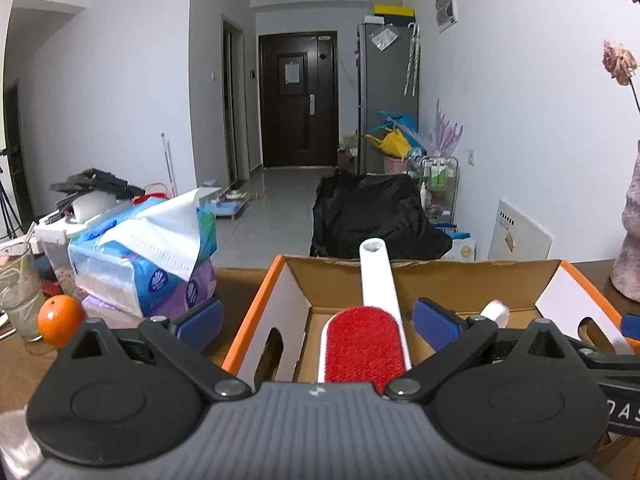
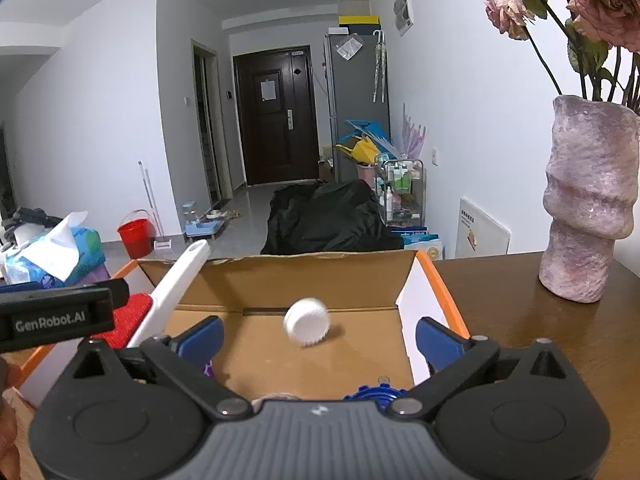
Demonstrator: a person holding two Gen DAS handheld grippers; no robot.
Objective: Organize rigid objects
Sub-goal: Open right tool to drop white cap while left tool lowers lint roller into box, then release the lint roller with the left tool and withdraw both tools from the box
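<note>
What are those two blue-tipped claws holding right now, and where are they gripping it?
Nothing. The left gripper stands open over the red lint brush, which lies in the cardboard box. The right gripper is open too; the white cap sits untouched.

Cardboard, plastic and fuzz here.
Matt brown box [image 2: 280, 280]; brush [image 1: 366, 344] with red napped pad, smooth white plastic handle; glossy wooden table [image 2: 540, 340].

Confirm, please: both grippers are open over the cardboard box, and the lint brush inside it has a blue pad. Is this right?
Not quite. The lint brush has a red pad, as the left wrist view shows. The left gripper and right gripper are indeed open over the cardboard box.
</note>
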